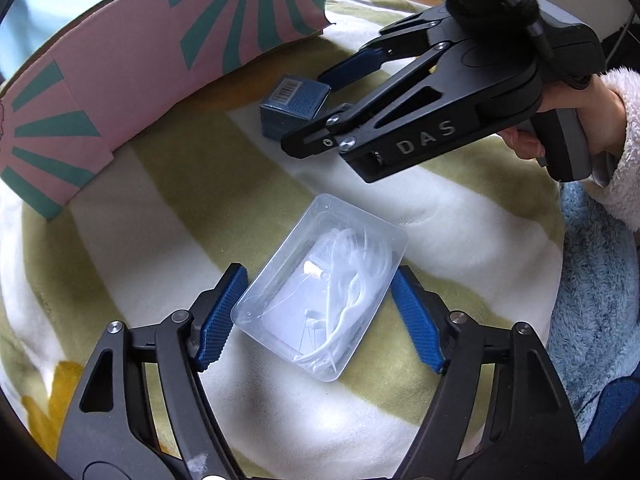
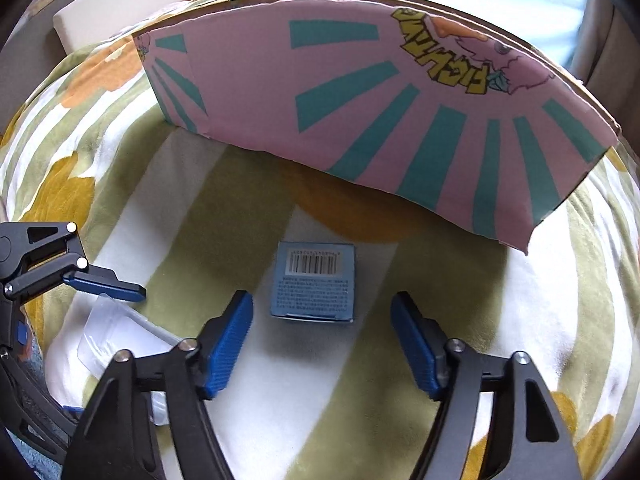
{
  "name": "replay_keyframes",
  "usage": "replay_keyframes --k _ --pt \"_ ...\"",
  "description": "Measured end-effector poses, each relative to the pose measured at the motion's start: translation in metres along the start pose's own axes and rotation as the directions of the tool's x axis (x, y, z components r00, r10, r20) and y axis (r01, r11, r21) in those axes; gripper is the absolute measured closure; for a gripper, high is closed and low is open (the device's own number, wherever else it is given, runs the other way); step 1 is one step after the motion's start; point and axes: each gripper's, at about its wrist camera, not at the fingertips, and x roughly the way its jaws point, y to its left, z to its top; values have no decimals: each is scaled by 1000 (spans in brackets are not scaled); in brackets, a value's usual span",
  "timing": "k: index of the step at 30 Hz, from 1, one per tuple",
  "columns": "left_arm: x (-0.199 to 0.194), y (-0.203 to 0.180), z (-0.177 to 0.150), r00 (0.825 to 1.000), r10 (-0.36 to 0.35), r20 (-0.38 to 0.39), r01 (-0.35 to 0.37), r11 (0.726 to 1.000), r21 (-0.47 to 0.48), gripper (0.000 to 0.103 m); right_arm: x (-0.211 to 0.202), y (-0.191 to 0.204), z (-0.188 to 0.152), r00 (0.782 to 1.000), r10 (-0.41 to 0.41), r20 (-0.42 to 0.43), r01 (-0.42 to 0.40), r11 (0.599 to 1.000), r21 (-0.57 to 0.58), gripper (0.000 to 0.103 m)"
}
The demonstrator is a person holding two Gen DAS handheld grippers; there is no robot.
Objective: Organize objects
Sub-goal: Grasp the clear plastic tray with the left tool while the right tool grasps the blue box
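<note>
A clear plastic box (image 1: 320,288) with white floss picks inside lies on the striped blanket. My left gripper (image 1: 320,316) is open, its blue pads on either side of the box, close to its edges. A small blue carton (image 1: 294,108) with a barcode lies farther back. My right gripper (image 1: 320,100) is open and hovers around that carton. In the right wrist view the blue carton (image 2: 314,284) lies just ahead of my open right gripper (image 2: 322,344), between the pad tips. The clear box (image 2: 108,332) shows at the left, partly hidden.
A pink cardboard box with teal rays (image 2: 400,120) stands at the back on the green-and-white blanket (image 2: 320,400); it also shows in the left wrist view (image 1: 120,72). A blue fluffy fabric (image 1: 592,280) lies at the right.
</note>
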Motion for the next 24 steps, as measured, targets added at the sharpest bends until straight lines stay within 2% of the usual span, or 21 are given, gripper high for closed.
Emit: replay_keyframes --k 3,6,13,24 --pt "-4 0 -1 1000 -21 10 21 1000 -6 38 2 1 -1 1000 2 -4 -2 1000 -8 55" --pt "-5 -3 -3 1000 -9 15 9 1000 13 39 5 3 -1 1000 -4 -15 4 1000 -11 67" --pt "-15 -4 -7 999 -9 31 8 1000 12 43 -3 -1 -2 1000 0 -6 0 1000 -1 68" --pt "-41 -5 -17 998 11 61 -11 1000 -4 44 -26 -2 -3 1000 4 22 -4 1000 -5 68"
